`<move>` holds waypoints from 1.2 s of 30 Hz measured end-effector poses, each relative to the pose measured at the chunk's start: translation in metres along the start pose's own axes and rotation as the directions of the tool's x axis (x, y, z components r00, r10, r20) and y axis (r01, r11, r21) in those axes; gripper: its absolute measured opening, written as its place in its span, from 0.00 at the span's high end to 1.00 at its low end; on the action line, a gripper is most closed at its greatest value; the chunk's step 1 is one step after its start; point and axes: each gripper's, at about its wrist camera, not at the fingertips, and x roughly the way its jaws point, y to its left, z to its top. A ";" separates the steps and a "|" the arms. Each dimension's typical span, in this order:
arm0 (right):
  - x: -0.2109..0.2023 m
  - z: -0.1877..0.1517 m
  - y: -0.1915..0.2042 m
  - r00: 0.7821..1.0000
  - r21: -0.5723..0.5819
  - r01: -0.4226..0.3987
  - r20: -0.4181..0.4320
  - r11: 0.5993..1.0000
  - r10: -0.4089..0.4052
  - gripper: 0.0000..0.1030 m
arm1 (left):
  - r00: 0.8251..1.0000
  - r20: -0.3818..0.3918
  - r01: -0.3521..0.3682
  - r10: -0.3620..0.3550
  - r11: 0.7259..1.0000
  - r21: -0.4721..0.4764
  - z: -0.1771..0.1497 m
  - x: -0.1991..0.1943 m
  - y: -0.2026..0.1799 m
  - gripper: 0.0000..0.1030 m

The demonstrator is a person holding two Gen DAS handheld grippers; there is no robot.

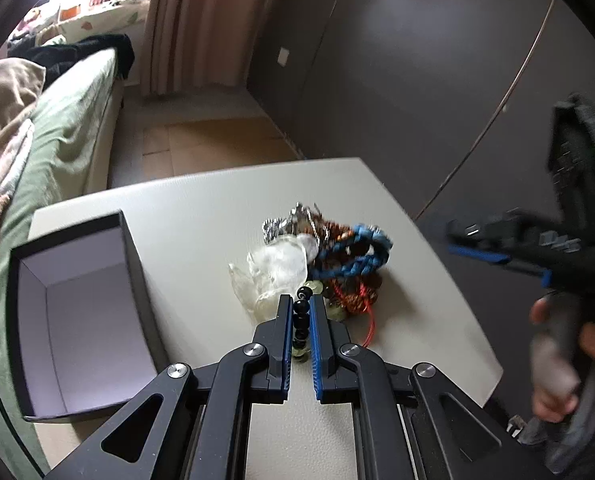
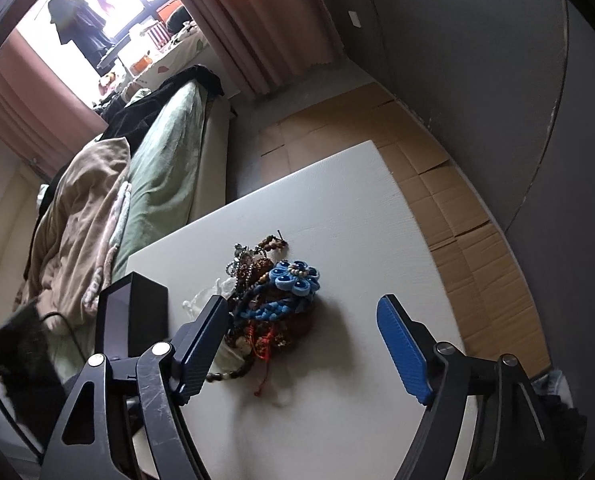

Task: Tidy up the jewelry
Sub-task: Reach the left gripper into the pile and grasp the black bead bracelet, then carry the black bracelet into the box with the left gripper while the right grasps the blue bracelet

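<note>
A tangled jewelry pile (image 1: 339,280) lies in the middle of the white table (image 1: 201,208). It holds a blue braided bracelet (image 1: 357,252), red cord, brown beads, silver pieces and a clear plastic bag (image 1: 273,276). My left gripper (image 1: 300,300) is shut on a string of black beads (image 1: 300,322) at the pile's near edge. In the right wrist view the pile (image 2: 273,312), topped by a blue flower piece (image 2: 295,278), sits between the fingers of my right gripper (image 2: 302,300), which is open and not pressing on it. An open black box (image 1: 85,320) with a pale inside stands left of the pile.
A bed with a green sheet (image 1: 69,132) and a beige blanket (image 2: 81,208) runs along the table's left side. Flattened cardboard (image 2: 449,184) covers the floor beyond the table. A dark wall (image 1: 417,60) stands to the right. A hand (image 1: 557,360) holds the right gripper (image 1: 497,258).
</note>
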 end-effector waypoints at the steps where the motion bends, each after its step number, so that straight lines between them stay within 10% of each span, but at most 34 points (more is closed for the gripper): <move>1: 0.005 0.001 0.001 1.000 0.001 0.001 -0.006 1.000 -0.001 0.33 | 1.000 0.008 0.002 -0.002 1.000 -0.004 0.001 -0.003 0.001 0.92; 15: 0.047 0.009 0.021 0.999 -0.037 0.035 -0.002 0.999 -0.036 0.34 | 0.995 0.091 0.039 -0.029 0.993 -0.109 0.016 -0.037 0.038 0.92; 25: 0.041 0.008 0.016 0.999 -0.034 0.051 -0.007 0.998 -0.052 0.98 | 0.995 0.096 -0.002 0.015 0.991 -0.134 0.009 -0.045 0.043 0.92; 36: 0.002 -0.007 0.010 0.997 -0.009 -0.060 0.039 0.998 0.060 0.98 | 0.986 0.164 0.015 0.011 0.987 -0.157 0.001 -0.077 0.039 0.92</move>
